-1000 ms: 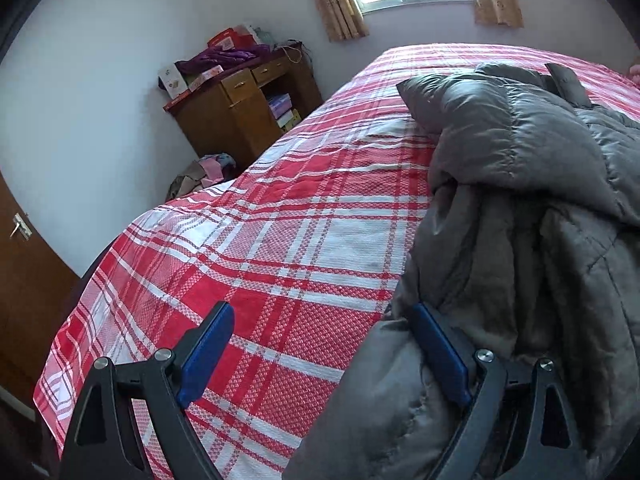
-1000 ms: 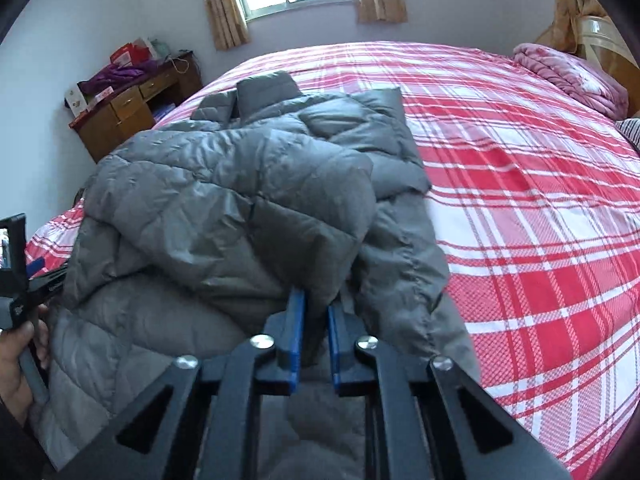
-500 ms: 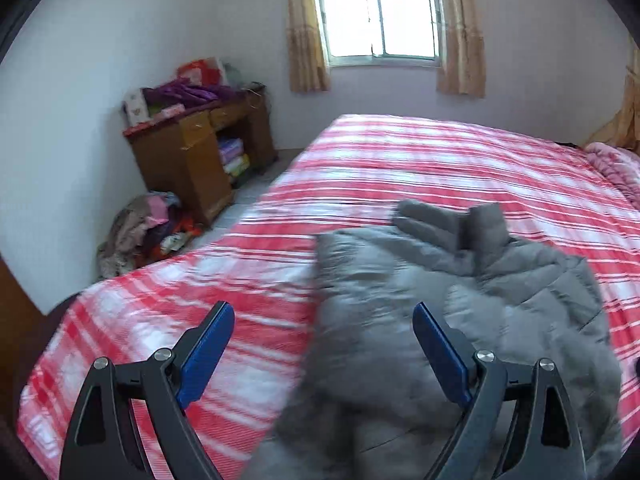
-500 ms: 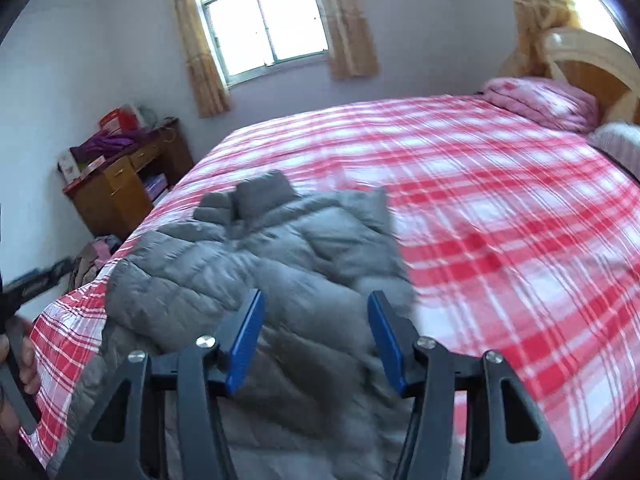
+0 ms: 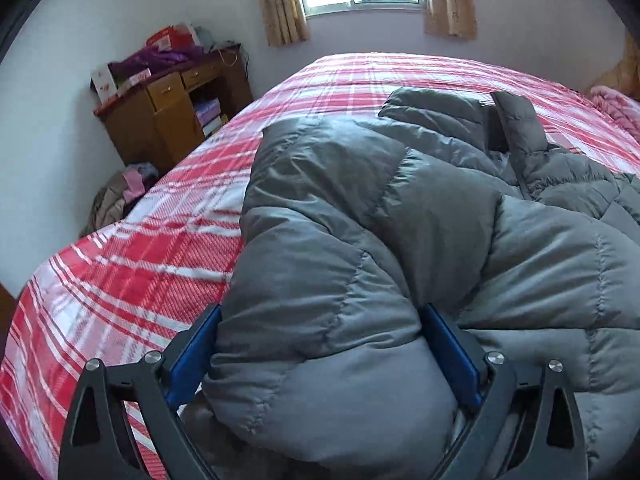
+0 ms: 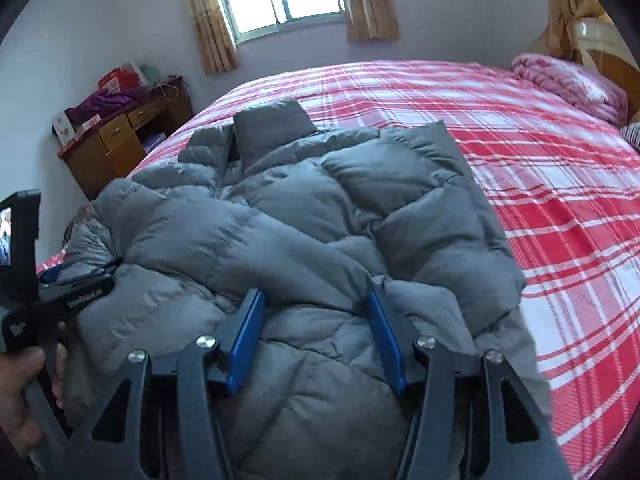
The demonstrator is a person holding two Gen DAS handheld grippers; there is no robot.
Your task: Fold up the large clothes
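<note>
A grey puffer jacket (image 5: 400,220) lies on the red plaid bed (image 5: 140,272), collar (image 6: 272,124) toward the window. My left gripper (image 5: 320,312) stands wide at the jacket's left edge. Its jaws are opening, and a puffy fold bulges between the blue pads. In the right wrist view the jacket (image 6: 320,208) fills the middle, with its sides folded inward. My right gripper (image 6: 313,294) hovers open over the lower middle, with only fabric below it. The left gripper (image 6: 80,276) and a hand (image 6: 20,380) show at that view's left edge.
A wooden desk (image 5: 168,116) piled with boxes and purple cloth stands by the wall on the left, with a heap of clothes (image 5: 120,196) on the floor beside it. A pink blanket (image 6: 572,80) and a headboard (image 6: 600,40) are at the far right. Bare bedspread (image 6: 560,180) lies right of the jacket.
My right gripper has opened, let go of the jacket fold and drawn back. My left gripper swung from the jacket's edge over onto the jacket, so a fold now lies between its pads.
</note>
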